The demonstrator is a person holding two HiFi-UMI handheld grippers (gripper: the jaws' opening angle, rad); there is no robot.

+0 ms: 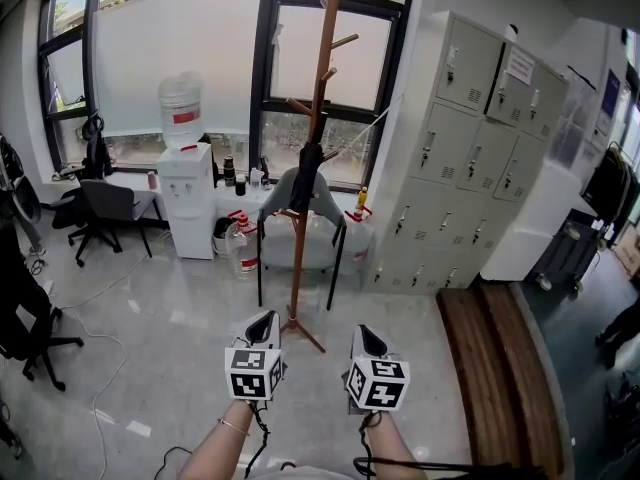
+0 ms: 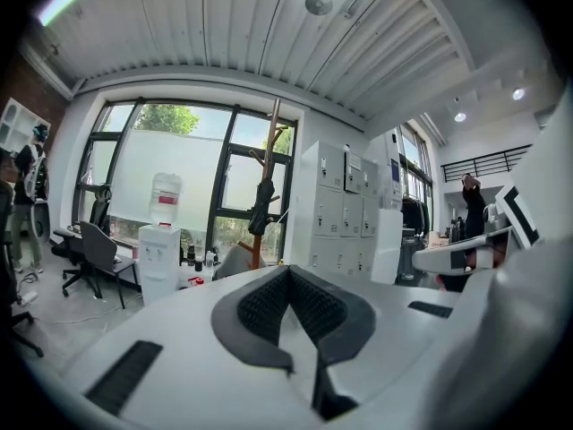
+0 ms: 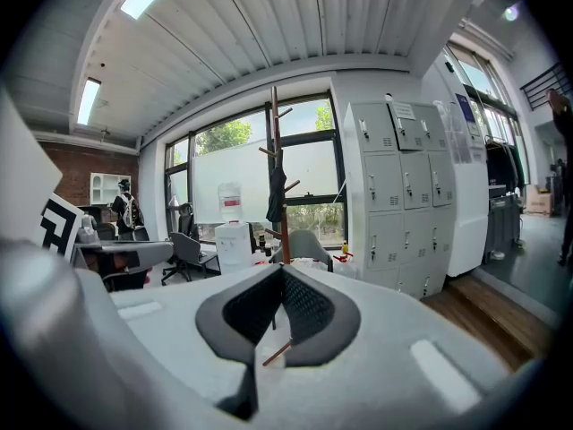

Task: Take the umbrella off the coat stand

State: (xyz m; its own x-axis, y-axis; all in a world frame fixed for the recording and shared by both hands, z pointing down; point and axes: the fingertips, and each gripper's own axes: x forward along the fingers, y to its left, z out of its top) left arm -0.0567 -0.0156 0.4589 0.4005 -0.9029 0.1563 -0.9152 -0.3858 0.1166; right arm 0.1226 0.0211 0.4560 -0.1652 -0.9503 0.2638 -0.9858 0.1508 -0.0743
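Note:
A tall wooden coat stand point(image 1: 312, 158) rises on the floor in front of the window. A folded black umbrella point(image 1: 306, 176) hangs from one of its pegs, about halfway up the pole. My left gripper point(image 1: 264, 324) and right gripper point(image 1: 367, 339) are side by side low in the head view, short of the stand's feet and pointing toward it. Both are shut with nothing between the jaws. In the left gripper view the umbrella point(image 2: 261, 206) hangs well beyond the left gripper point(image 2: 288, 270). In the right gripper view the umbrella point(image 3: 277, 195) is straight ahead above the right gripper point(image 3: 281, 269).
A grey chair point(image 1: 322, 206) stands just behind the stand. A water dispenser point(image 1: 187, 183) is to its left. Grey lockers point(image 1: 470, 158) and a wooden bench point(image 1: 490, 368) line the right side. Office chairs point(image 1: 105, 213) and floor cables point(image 1: 100, 368) are on the left.

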